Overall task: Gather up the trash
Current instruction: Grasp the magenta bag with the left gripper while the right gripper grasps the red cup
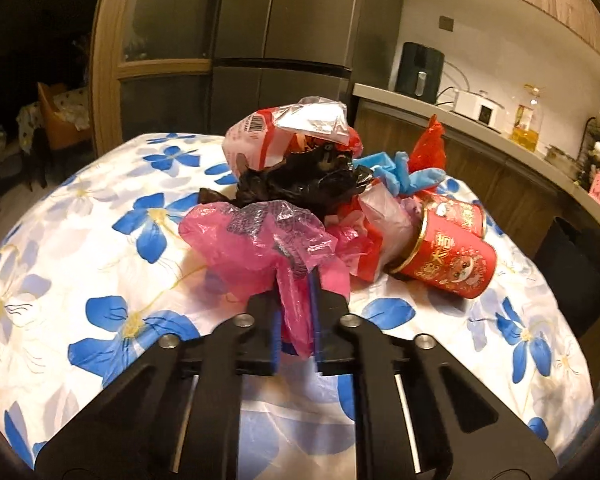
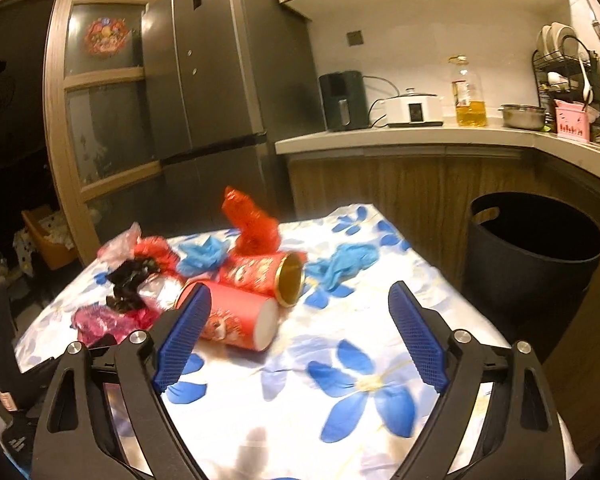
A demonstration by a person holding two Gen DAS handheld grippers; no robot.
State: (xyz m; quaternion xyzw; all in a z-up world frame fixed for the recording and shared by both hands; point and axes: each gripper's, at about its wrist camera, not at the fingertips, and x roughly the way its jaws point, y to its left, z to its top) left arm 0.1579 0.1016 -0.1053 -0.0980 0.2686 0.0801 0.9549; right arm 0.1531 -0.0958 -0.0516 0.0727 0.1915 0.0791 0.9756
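Trash: pink plastic bag (image 1: 260,240), pile's 6 o'clock edge, floral surface (image 1: 80,240).
Left gripper (image 1: 296,280): fingers pinch the bag.
Red cans (image 2: 244,320): surface centre.
Right gripper (image 2: 300,300): fingers wide apart, empty.
Black bin (image 2: 532,256): 3 o'clock.

On the table (image 2: 260,408) lie two red cans (image 2: 236,320), two heaps of blue gloves (image 2: 342,264), one pink bag (image 1: 260,240), one black bag (image 1: 300,180) and one upright red bag (image 2: 252,228); beside the table stands one dark bin (image 2: 532,256)
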